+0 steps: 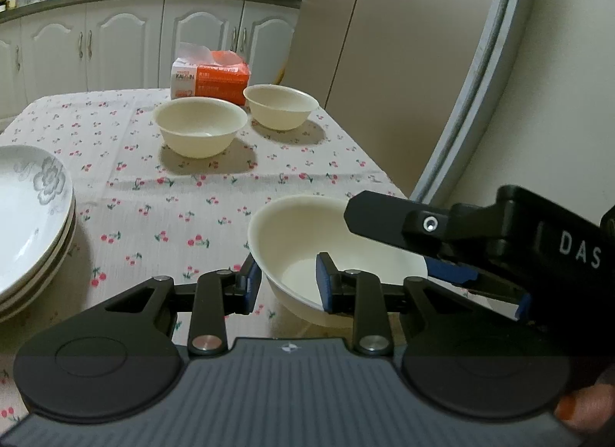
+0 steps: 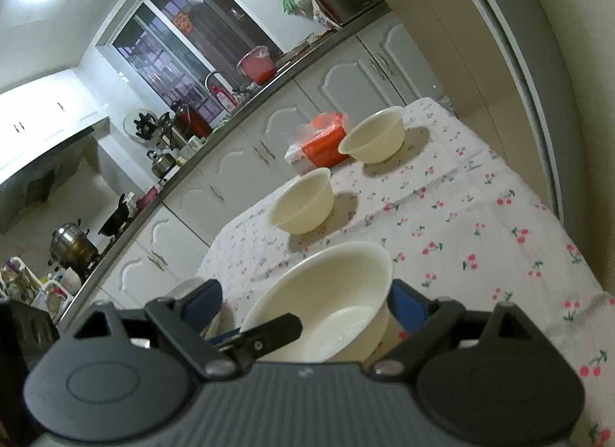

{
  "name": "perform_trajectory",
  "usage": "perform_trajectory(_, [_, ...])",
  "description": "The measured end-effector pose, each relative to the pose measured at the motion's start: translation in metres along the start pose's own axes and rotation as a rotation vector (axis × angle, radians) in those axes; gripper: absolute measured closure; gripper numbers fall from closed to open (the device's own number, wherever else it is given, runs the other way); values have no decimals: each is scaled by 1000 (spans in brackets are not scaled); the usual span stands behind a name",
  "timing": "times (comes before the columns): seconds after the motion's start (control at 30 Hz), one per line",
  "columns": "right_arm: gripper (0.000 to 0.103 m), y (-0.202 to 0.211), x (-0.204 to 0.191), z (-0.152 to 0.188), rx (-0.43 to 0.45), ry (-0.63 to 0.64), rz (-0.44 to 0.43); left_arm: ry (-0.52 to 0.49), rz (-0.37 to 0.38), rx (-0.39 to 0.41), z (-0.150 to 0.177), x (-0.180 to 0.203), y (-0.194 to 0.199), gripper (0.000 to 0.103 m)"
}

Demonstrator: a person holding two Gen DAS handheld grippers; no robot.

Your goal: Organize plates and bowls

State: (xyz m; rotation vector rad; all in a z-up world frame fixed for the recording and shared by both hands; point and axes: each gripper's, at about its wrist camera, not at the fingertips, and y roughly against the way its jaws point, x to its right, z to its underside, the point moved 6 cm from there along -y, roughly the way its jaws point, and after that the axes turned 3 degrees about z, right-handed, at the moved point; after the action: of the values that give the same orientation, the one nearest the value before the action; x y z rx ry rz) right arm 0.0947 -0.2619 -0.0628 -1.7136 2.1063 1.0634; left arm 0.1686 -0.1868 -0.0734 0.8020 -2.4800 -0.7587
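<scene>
Cream near bowl (image 1: 303,239) sits with its rim between your left gripper (image 1: 286,285) pads, jaws apart, while your right gripper (image 2: 307,308) straddles its wall, also unclamped.

bowls (image 1: 200,127) — 3 | stacked plates (image 1: 34,216) — 3 | tissue pack (image 1: 209,79) — 1

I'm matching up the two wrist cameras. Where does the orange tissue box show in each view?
Left wrist: the orange tissue box sits at upper centre, at the table's far edge, behind the two far bowls.
Right wrist: the orange tissue box is right of centre, upper half, just left of the farthest bowl.
Shared landmark: the cherry-print tablecloth.
</scene>
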Motion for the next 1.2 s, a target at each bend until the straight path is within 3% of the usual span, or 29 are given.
perform_trajectory(0.8, [9,-3,0,15,-49,24,44,25,22,-54,19,-6,-6,70])
perform_trajectory(0.97, [4,-1,4,13,-45,10,66,37,11,-54,18,-12,-6,65])
perform_trajectory(1.1, [2,4,9,8,-28,-12,76,41,9,-54,16,-19,-4,43])
perform_trajectory(1.2, [2,9,9,4,-15,-11,89,42,14,-54,15,-24,-2,36])
